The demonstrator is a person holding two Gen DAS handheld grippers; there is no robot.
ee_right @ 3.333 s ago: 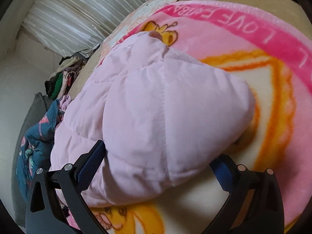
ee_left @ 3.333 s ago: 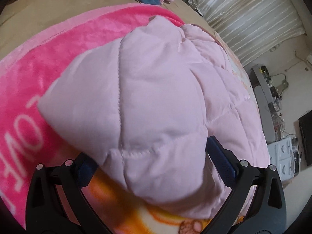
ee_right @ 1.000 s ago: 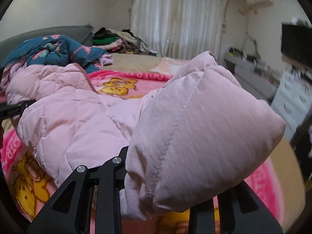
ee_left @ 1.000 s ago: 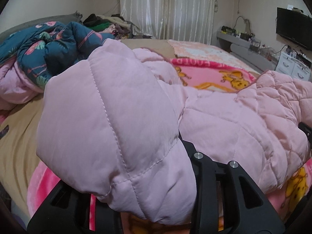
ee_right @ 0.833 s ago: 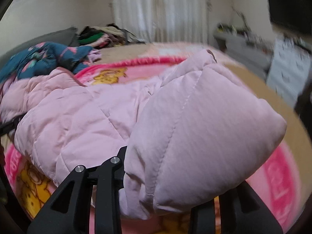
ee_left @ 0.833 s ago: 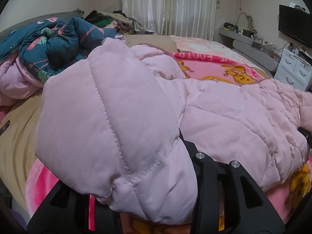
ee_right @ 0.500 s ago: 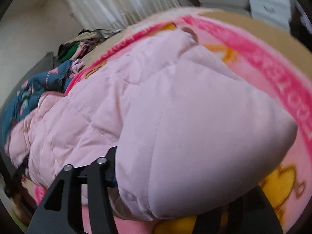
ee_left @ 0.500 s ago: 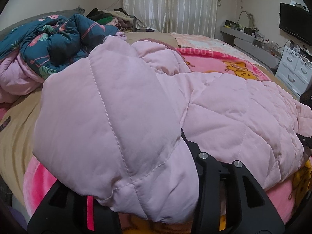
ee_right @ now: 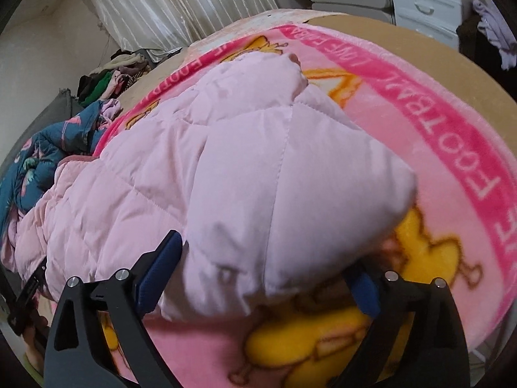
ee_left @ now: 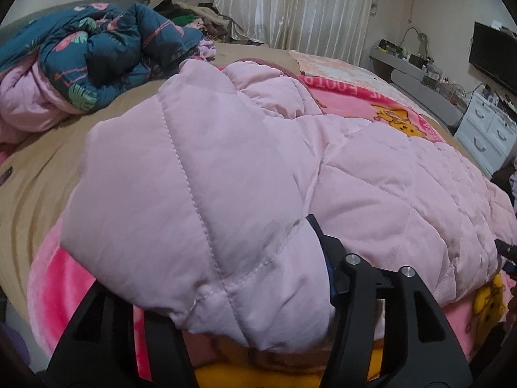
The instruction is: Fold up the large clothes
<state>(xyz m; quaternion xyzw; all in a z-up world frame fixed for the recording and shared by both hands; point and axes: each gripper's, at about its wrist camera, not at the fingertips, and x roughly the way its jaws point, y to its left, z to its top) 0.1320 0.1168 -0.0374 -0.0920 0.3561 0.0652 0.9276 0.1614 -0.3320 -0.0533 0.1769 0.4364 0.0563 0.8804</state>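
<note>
Your left gripper (ee_left: 245,294) had its jaws clamped on one corner of the pink quilted coat (ee_left: 290,174), which lay across the pink blanket (ee_right: 436,168); your right gripper (ee_right: 258,287) gaped around the other corner, so that side could slump

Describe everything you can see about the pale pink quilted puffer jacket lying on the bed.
The pale pink quilted puffer jacket is puffy, soft fabric stitched into large padded panels. It lies bunched across the pink cartoon-print fleece blanket on the bed. A padded corner fills the left gripper, whose fingers are closed on it. Another corner sits between the right gripper's spread blue-padded fingers. A darker pink lining shows at its far edge.
</note>
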